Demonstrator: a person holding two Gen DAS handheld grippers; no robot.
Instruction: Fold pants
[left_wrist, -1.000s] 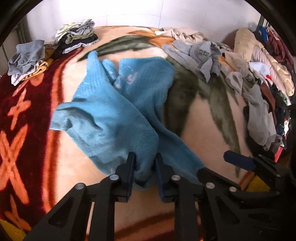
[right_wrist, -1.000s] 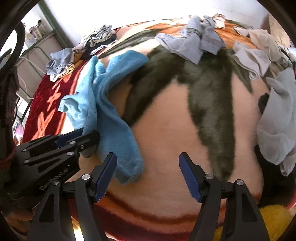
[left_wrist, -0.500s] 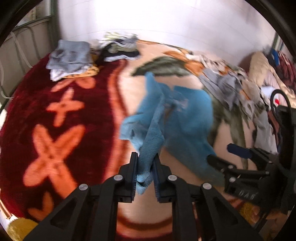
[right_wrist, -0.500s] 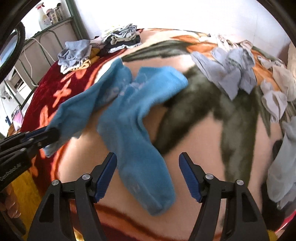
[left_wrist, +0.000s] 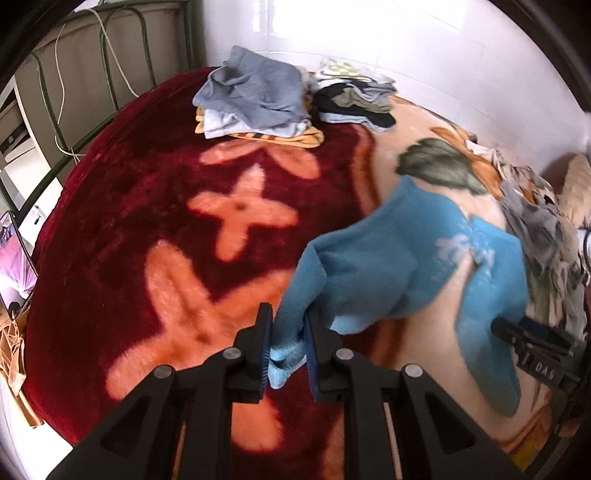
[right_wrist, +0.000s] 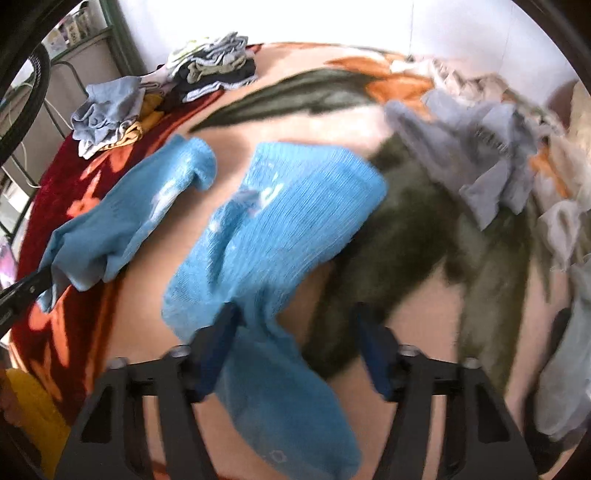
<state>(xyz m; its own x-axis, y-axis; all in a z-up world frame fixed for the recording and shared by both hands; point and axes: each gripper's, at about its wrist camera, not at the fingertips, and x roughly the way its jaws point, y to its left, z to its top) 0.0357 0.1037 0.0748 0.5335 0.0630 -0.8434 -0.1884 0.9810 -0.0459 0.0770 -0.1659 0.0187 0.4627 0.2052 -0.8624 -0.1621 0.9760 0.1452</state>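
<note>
**Spreading blue pants between two tongs**

Starting at the left, one leg end of the blue pants (left_wrist: 369, 266) is seen clamped in the left tongs (left_wrist: 288, 347), lifted over the red, flower-patterned part of the blanket (left_wrist: 147, 206). Beyond it, folded clothes (left_wrist: 255, 96) are stacked near the wall. Further right, the other leg is draped across the cream part of the blanket, between the pads of the right tongs (right_wrist: 295, 350), which are closing but not yet pressed on the cloth. At the far right, unsorted clothes (right_wrist: 476, 147) are heaped.
</note>
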